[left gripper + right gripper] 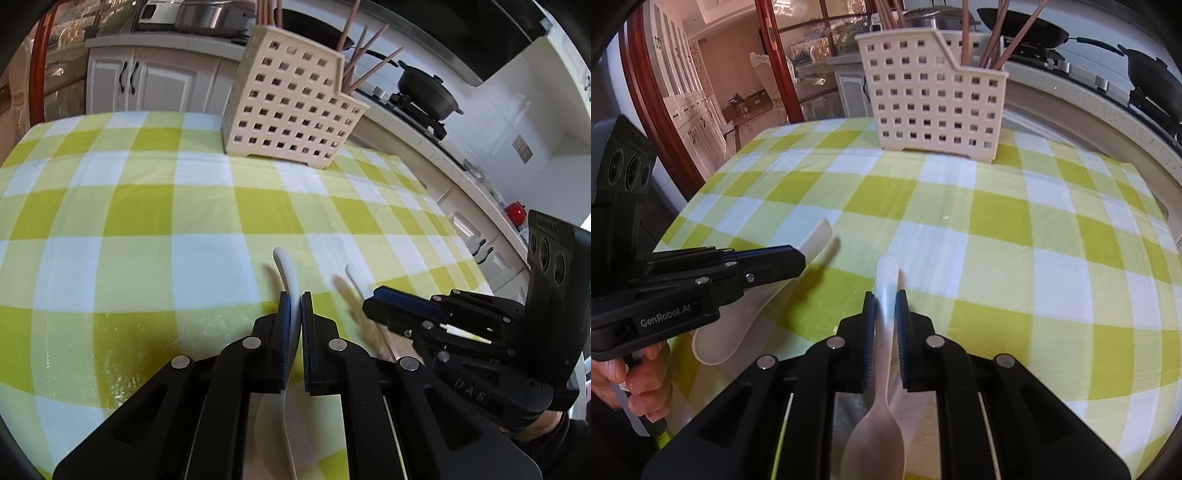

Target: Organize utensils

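On the green-checked tablecloth (997, 221) chopsticks (993, 40) are already stood in the caddy (934, 107) at frame top, while two spoons, white spoon (290, 280) and speckled spoon (886, 295), are clamped by the left gripper (295, 325) and right gripper (885, 325) at bottom centre, apparently not yet stowed.

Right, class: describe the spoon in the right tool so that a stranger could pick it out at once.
Start at the checked cloth, with the holed holder at its far side. Near the front edge, the right tool is shut on a pale speckled spoon, handle pointing at the holder. Unlike the wider white spoon in the left tool, it is slim with a small oval bowl.
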`<act>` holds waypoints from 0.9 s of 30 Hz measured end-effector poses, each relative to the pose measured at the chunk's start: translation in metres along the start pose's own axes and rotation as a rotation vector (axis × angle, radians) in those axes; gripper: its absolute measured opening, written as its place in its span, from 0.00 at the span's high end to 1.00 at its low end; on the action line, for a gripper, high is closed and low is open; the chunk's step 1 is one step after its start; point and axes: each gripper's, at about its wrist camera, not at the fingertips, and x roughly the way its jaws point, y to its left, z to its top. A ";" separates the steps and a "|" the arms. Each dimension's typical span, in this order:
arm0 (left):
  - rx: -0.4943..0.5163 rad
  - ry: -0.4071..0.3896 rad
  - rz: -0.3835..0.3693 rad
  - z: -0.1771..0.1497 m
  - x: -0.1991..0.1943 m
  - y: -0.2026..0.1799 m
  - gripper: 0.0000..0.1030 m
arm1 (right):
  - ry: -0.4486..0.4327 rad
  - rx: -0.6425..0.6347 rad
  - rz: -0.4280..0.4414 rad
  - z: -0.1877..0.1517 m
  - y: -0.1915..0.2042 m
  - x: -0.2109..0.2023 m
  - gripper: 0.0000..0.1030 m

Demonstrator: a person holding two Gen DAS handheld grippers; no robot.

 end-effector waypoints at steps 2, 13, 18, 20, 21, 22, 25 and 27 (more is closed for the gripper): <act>0.006 -0.005 0.000 0.001 -0.002 -0.002 0.96 | -0.015 0.007 -0.001 0.002 -0.003 -0.007 0.89; 0.050 -0.058 0.002 0.008 -0.025 -0.019 0.96 | -0.089 0.010 -0.002 0.010 -0.009 -0.042 0.89; 0.071 -0.094 0.006 0.013 -0.041 -0.027 0.96 | -0.134 0.008 -0.012 0.014 -0.010 -0.062 0.89; 0.079 -0.106 0.006 0.014 -0.046 -0.031 0.96 | -0.148 0.009 -0.014 0.015 -0.010 -0.069 0.90; 0.083 -0.112 0.007 0.014 -0.049 -0.033 0.96 | -0.157 0.009 -0.016 0.016 -0.010 -0.073 0.90; 0.087 -0.119 0.008 0.015 -0.052 -0.035 0.96 | -0.161 0.009 -0.016 0.016 -0.011 -0.075 0.90; 0.095 -0.140 0.008 0.017 -0.061 -0.039 0.96 | -0.177 0.009 -0.017 0.016 -0.011 -0.082 1.00; 0.097 -0.149 0.007 0.018 -0.065 -0.040 0.96 | -0.182 0.013 -0.015 0.016 -0.012 -0.085 1.00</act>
